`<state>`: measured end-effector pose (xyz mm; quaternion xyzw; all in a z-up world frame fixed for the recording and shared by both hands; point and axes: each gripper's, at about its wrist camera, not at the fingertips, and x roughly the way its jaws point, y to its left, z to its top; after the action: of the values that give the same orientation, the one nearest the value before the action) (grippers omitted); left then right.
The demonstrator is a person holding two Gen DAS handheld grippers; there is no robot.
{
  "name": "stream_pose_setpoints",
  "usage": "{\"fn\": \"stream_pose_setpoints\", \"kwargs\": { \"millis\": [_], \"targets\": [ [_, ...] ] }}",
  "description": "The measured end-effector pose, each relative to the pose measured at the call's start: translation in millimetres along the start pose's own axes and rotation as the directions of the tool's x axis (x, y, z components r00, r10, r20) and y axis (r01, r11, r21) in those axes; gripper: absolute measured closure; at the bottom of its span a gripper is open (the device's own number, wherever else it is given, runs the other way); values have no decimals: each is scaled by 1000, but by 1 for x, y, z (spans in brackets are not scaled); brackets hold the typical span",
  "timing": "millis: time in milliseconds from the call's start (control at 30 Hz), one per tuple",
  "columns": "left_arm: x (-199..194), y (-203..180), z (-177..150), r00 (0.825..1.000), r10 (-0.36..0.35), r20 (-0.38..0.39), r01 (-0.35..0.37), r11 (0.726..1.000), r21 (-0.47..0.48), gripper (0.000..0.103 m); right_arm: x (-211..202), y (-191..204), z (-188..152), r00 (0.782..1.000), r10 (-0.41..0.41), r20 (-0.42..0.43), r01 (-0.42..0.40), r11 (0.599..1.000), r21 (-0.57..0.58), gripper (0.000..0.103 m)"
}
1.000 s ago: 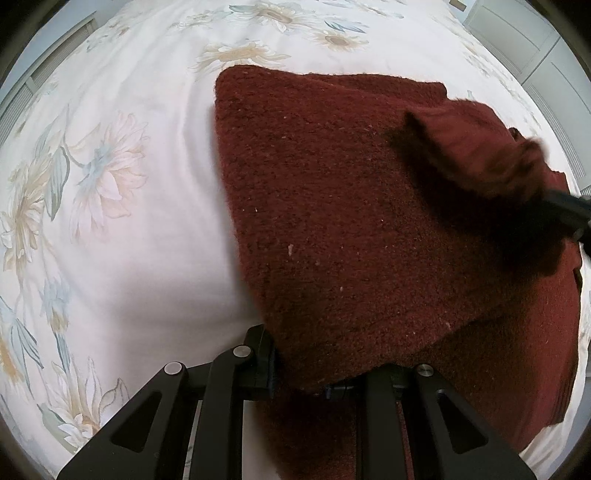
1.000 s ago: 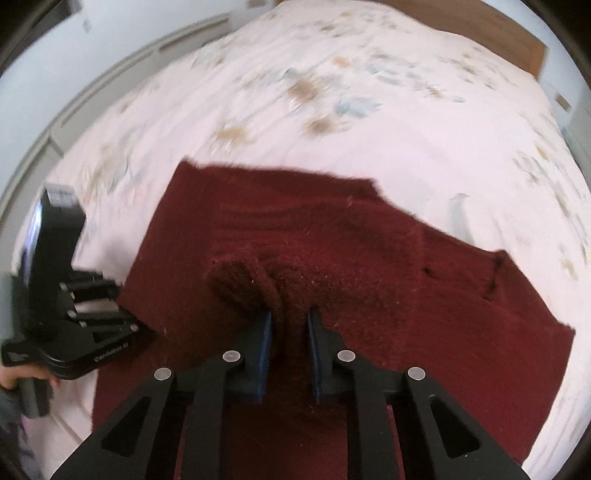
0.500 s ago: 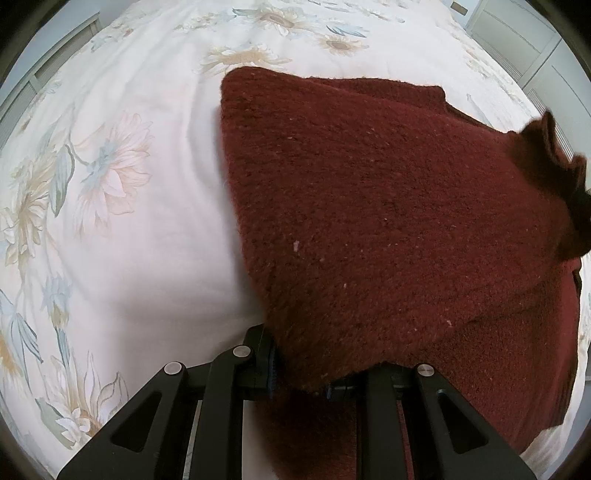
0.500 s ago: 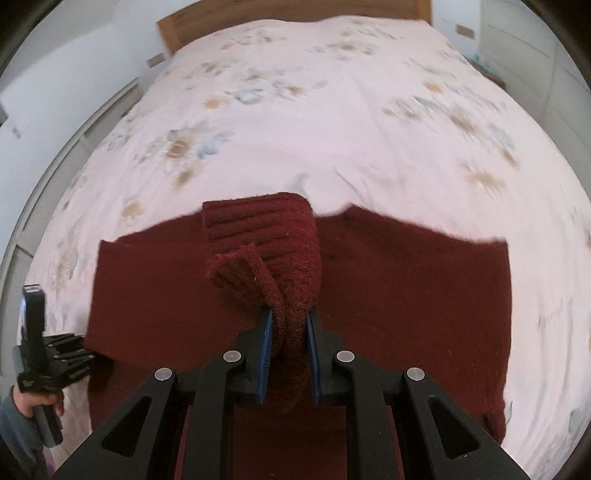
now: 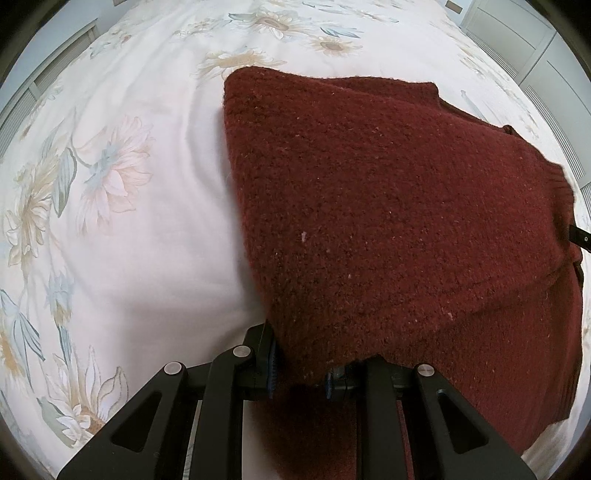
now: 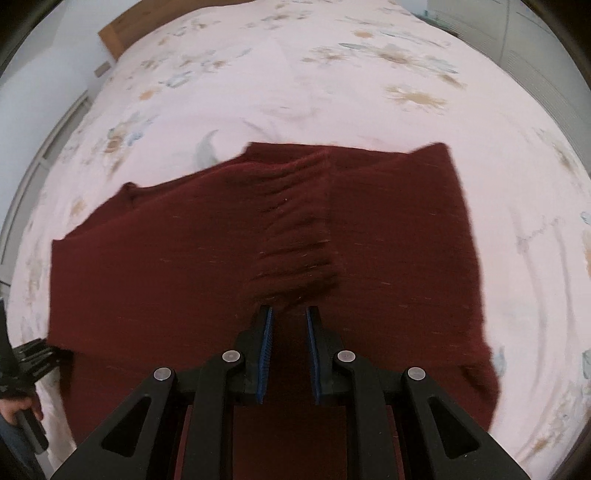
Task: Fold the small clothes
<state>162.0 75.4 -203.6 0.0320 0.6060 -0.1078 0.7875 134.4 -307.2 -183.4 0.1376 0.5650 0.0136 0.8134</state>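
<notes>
A dark red knitted sweater (image 5: 388,221) lies on the flowered bedsheet (image 5: 129,229), with one layer folded over its body. My left gripper (image 5: 299,369) is shut on the sweater's near edge at the fold's corner. In the right wrist view the sweater (image 6: 166,277) spreads wide, and its ribbed sleeve cuff (image 6: 295,229) lies flat across the body, running away from my right gripper (image 6: 289,314). That gripper is shut on the cuff's near end. A black bit of the right gripper (image 5: 581,238) shows at the sweater's right side. The left gripper (image 6: 26,365) sits at the sweater's left corner.
The bedsheet (image 6: 332,92) stretches far beyond the sweater on all sides. A wooden headboard (image 6: 114,33) stands at the far end. White cupboard doors (image 5: 535,48) line the bed's right side. A person's hand (image 6: 16,410) holds the left gripper's handle.
My right gripper carried the sleeve cuff across the sweater, away from the left gripper, and rolled as it went. The bunched sleeve now lies flat on the body. The left gripper stayed put.
</notes>
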Motion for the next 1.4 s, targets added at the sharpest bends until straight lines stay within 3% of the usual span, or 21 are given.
{"fn": "stream_pose_setpoints", "kwargs": {
  "millis": [67,100,233,400,600,800,867,900,967,1033,1133,1300,1400],
  "targets": [
    [0,0,0,1000,0,-1,0,1000,0,86,-1,-10,-2,1000,-2,-9,2,1000,16,82],
    [0,0,0,1000,0,-2,0,1000,0,86,-2,-14,-3,1000,-10,-10,10,1000,23,75],
    [0,-1,0,1000,2,-4,-2,1000,3,86,-9,-31,-2,999,-36,-1,36,997,62,36],
    [1,-4,1,1000,4,-4,-4,1000,0,86,-21,-44,11,999,-21,34,17,993,115,24],
    [2,-8,0,1000,19,1,-19,1000,13,86,-4,-34,39,1000,-16,12,15,998,58,23],
    [2,-10,-3,1000,17,-2,-17,1000,6,86,39,0,46,991,-48,-127,33,993,-112,23],
    [2,-11,-3,1000,14,-3,-14,1000,3,85,35,9,39,994,-56,-96,39,986,-163,31],
    [2,-12,-4,1000,14,-3,-14,1000,5,85,34,11,37,994,-49,-93,33,985,-172,54],
    [1,-13,-4,1000,18,-3,-18,1000,8,85,27,14,31,995,-66,-80,49,979,-197,63],
    [-2,-10,-4,1000,27,5,-27,1000,13,85,20,14,28,995,-80,-60,66,975,-212,90],
    [-6,-17,-9,999,35,12,-35,999,23,85,1,9,23,991,-133,4,131,966,-224,98],
    [-5,-31,-6,999,32,6,-32,999,15,85,2,5,11,991,-132,-16,124,963,-240,98],
    [-5,-34,-7,999,34,5,-34,999,15,85,5,-5,8,996,-86,-30,80,980,-181,98]
  ]
}}
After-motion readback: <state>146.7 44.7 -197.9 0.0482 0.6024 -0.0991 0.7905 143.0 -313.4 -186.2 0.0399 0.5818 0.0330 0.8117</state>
